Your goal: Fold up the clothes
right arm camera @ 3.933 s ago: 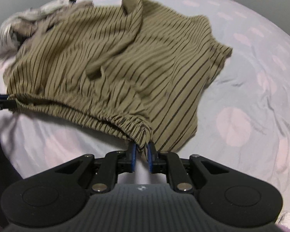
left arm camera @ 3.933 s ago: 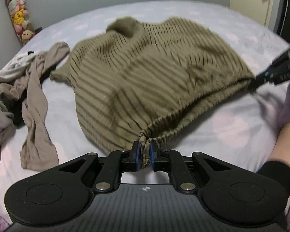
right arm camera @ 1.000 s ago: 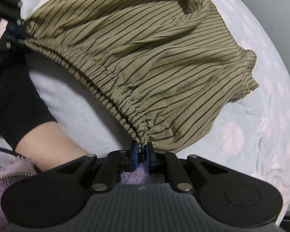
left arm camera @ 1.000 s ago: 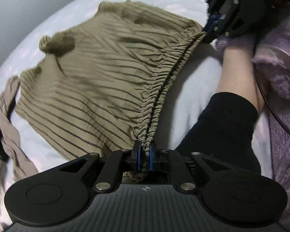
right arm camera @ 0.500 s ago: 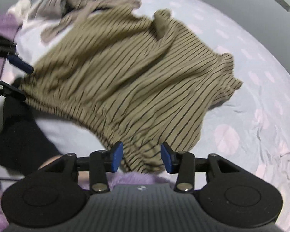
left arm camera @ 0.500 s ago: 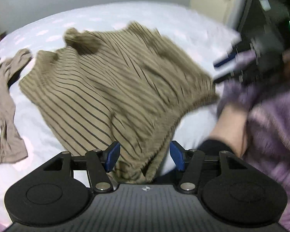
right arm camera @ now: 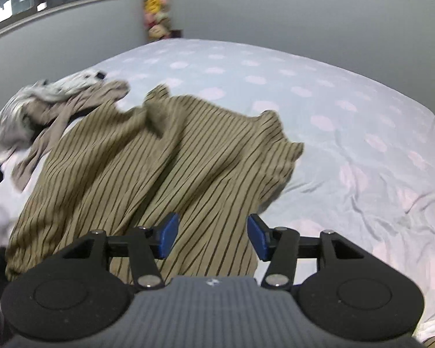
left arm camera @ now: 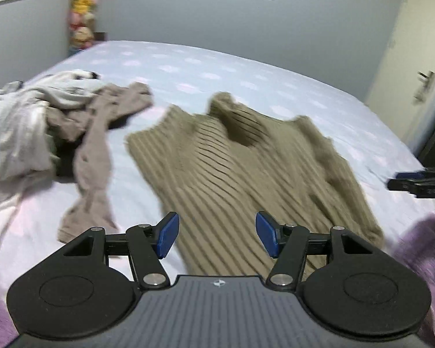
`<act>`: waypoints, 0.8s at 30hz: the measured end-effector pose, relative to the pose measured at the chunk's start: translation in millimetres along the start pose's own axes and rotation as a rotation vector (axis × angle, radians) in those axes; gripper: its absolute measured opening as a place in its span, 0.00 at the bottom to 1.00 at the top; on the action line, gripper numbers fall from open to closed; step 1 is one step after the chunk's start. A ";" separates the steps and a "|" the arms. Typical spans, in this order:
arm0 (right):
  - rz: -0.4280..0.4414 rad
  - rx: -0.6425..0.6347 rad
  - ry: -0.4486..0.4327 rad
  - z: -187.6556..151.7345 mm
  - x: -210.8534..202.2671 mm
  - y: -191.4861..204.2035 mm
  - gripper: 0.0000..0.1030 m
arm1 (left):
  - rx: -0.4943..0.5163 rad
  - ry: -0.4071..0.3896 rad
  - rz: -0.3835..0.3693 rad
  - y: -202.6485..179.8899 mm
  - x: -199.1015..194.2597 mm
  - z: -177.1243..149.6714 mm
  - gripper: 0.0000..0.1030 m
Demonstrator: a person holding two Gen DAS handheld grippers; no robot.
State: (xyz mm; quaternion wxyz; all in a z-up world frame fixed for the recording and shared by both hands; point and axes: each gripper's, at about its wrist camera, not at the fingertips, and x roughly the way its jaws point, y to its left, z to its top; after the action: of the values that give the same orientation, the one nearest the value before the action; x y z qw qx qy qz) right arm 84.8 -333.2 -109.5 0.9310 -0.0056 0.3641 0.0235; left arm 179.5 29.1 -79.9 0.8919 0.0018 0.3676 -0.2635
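Striped olive garment [right arm camera: 165,156] lies spread on the bed [right arm camera: 348,121], beside a heap of pale clothes [left arm camera: 29,133]. Both my left gripper [left arm camera: 217,233] and right gripper [right arm camera: 211,236] hover above it, jaws spread wide, holding nothing.

striped top [left arm camera: 246,174] smeared by motion blur in left wrist view, stripes barely readable; near hem hidden behind gripper body in both views. clothes pile [left arm camera: 29,133] cut off by left edge, can't sort out separate pieces. right gripper [left arm camera: 417,184] only sliver at frame edge, jaws not visible there. plush toys [right arm camera: 156,8] too blurry to identify.
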 end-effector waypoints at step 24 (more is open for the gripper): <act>-0.034 0.348 0.012 52.6 101.8 -98.1 0.55 | -0.226 0.057 0.147 90.4 132.8 72.3 0.55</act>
State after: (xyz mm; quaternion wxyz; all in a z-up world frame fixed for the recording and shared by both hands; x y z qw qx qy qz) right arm 199.9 -425.7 -140.6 0.9160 0.1496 0.3681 -0.0556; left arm 347.9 30.5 -131.7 0.8925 -0.0641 0.4191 -0.1540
